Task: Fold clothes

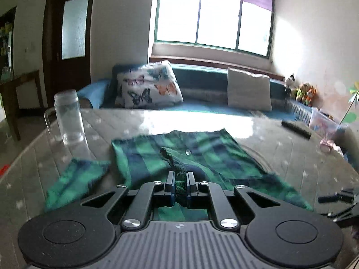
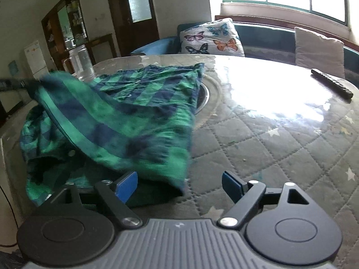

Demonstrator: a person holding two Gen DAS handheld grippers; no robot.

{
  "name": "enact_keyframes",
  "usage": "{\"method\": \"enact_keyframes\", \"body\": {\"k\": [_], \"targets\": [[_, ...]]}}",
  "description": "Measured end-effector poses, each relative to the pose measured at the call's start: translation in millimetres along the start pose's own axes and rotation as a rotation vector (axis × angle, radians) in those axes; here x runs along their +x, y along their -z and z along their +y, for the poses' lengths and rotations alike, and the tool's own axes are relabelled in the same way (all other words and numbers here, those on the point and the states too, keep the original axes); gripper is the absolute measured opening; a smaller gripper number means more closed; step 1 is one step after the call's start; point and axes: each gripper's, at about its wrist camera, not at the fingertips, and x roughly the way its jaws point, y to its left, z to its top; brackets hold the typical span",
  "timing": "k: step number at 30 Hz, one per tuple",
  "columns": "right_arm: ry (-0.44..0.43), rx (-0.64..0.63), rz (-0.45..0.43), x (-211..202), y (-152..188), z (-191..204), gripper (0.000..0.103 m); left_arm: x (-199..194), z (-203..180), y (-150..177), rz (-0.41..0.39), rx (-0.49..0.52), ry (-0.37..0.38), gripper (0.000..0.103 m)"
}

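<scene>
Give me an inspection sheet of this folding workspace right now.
Surface: quilted table cover, glossy glare.
Job's things: green plaid garment, partly lifted.
Clutter: clear jar; remote control; plastic box.
Grippers: left hand-held gripper shut on the garment's edge; right hand-held gripper open, beside the garment's corner.
Cables: thin cord at table's edge.
Surroundings: butterfly cushion, bench, window, door.

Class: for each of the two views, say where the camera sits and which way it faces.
Left wrist: on the left gripper, facing the window across the table; its jaws pinch the shirt.
Right wrist: on the right gripper, facing the sofa; jaws open, the shirt's edge between them.
Shared: shirt, jar, butterfly pillow, remote.
</scene>
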Motion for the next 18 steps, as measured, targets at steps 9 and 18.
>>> {"method": "enact_keyframes", "body": {"k": [9,18], "targets": [[0.058,0.018,0.0,-2,5,-11,0.084,22,34,18,0.119,-0.089,-0.058,0.01],[0.038,-0.026,-0.033,-27,-10,-3,0.074,38,41,50,0.217,-0.083,-0.084,0.013]]}}
